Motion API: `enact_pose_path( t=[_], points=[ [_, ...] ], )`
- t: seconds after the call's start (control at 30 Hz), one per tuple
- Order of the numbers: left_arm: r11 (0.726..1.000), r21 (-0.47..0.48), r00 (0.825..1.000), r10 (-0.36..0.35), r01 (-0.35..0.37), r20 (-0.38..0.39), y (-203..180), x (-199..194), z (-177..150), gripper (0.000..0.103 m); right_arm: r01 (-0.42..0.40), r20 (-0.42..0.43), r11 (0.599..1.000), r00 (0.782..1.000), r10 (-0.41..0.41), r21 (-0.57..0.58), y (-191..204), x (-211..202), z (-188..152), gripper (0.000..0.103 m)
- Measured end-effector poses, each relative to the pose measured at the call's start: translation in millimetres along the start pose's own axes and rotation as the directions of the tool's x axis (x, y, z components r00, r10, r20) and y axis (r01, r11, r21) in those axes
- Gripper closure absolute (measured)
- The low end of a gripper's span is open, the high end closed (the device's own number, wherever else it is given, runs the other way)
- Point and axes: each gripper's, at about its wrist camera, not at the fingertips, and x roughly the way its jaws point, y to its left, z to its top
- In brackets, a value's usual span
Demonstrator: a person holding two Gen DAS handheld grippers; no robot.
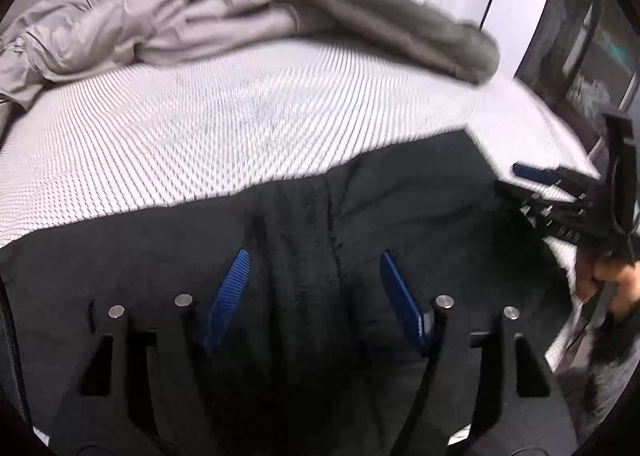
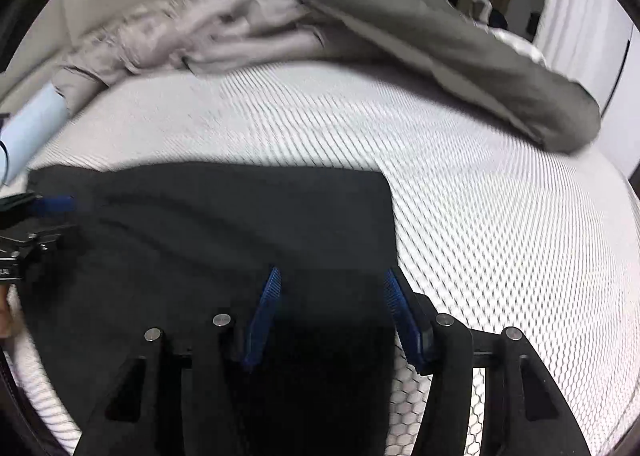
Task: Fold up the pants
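Dark folded pants (image 1: 312,224) lie flat on the white mesh mattress (image 1: 200,128). My left gripper (image 1: 314,260) is open above them, blue pads spread over a lengthwise crease. In the right wrist view the pants (image 2: 224,224) fill the lower left, with a square corner at their far right. My right gripper (image 2: 330,280) is open over their right edge, one pad over the cloth, the other at the edge by the mattress (image 2: 500,224). The right gripper (image 1: 532,176) shows at the right of the left wrist view, and the left gripper (image 2: 48,204) at the left of the right wrist view.
A heap of beige and grey clothes (image 1: 192,20) lies at the far side of the mattress, with a grey piece (image 2: 440,40) stretching toward the right edge. A pale blue rolled item (image 2: 32,132) sits at the far left. White curtains (image 2: 580,8) hang beyond.
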Motion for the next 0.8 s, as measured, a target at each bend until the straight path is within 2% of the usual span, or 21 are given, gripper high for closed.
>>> enact_pose_path(
  t=[0.1,0.13,0.17,0.23,0.27,0.33,0.43,0.5,0.67,0.8],
  points=[
    [0.998,0.048,0.999,-0.042,0.041,0.020,-18,0,7,0.045,-0.065,0.035,0.998,0.997,0.066,-0.021,17,-6,10,0.046],
    [0.996,0.070,0.999,-0.047,0.046,0.008,-27,7,11,0.053,-0.097,0.032,0.995,0.995,0.098,-0.025,24,-2,15,0.046],
    [0.994,0.094,0.999,-0.049,0.050,-0.020,-35,21,13,0.067,-0.122,0.020,0.992,0.992,0.122,-0.027,28,3,17,0.046],
    [0.993,0.098,0.995,-0.050,0.058,-0.081,-39,45,18,0.084,-0.131,-0.020,0.991,0.991,0.131,-0.032,41,19,21,0.046],
    [0.995,0.086,0.992,-0.036,0.046,-0.120,-37,60,18,0.088,-0.126,-0.045,0.991,0.991,0.124,-0.034,47,27,22,0.046],
    [0.996,0.064,0.989,-0.047,0.056,-0.138,-35,72,14,0.090,-0.127,-0.081,0.990,0.989,0.123,-0.054,58,40,28,0.046],
    [0.994,0.007,0.985,-0.106,0.108,-0.138,-22,73,13,0.098,-0.071,-0.121,0.986,0.991,0.053,-0.149,63,60,15,0.047],
    [0.991,-0.010,0.982,-0.132,0.132,-0.138,-16,73,10,0.098,-0.075,-0.117,0.989,0.991,0.060,-0.128,51,59,13,0.047],
    [0.995,0.020,0.987,-0.096,0.099,-0.127,-22,66,8,0.098,0.102,-0.109,0.994,0.988,-0.105,-0.035,-2,53,4,0.046],
    [0.997,0.051,0.994,-0.055,0.060,-0.100,-29,47,15,0.098,0.106,-0.086,0.994,0.991,-0.104,0.020,-11,38,4,0.046]
  ],
)
